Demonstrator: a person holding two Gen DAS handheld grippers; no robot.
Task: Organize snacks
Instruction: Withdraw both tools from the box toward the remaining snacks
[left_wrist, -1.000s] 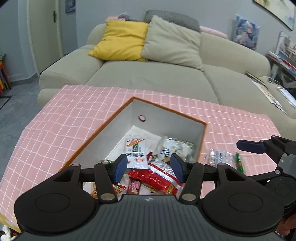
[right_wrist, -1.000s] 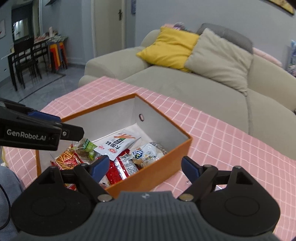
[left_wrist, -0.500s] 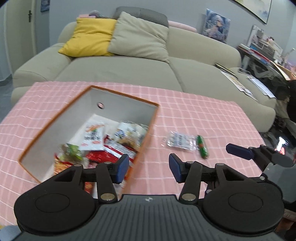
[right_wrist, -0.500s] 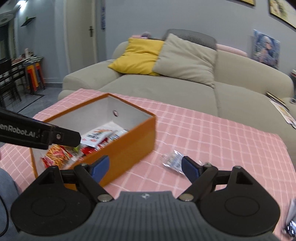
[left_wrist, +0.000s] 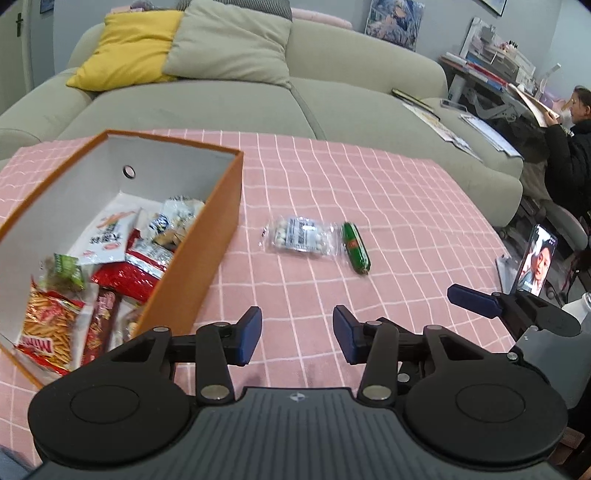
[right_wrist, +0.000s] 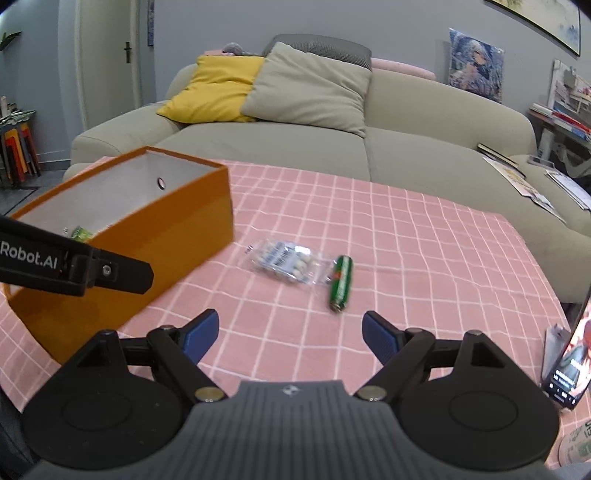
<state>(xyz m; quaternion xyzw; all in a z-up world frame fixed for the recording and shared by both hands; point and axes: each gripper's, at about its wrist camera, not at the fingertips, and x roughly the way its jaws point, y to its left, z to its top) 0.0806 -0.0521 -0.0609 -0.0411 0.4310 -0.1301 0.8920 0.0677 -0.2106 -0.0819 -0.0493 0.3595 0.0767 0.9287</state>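
Showing: two hand-held tools hovering over a desk covered in a pink checked cloth, with a beige sofa behind it.
Left tool: jaws part-way apart and empty; they have just been closing, with only bare cloth between the blue pads.
Right tool: jaws wide apart and empty, above the cloth on the near side of the loose snacks.
Box: orange outside, white inside, open at the top, on the left part of the desk.
Box contents: several snack packs lying in a loose pile, among them a white pack, a red pack and an orange pack of sticks.
Loose snacks: a clear bag of small pale pieces lies flat on the cloth near the box's right wall, not touching it; a green sausage-shaped snack lies just beside the bag's right end.
Right edge: a phone stands upright with its screen lit; a person in dark clothes sits beyond it.
Sofa cushions: one yellow, one grey.
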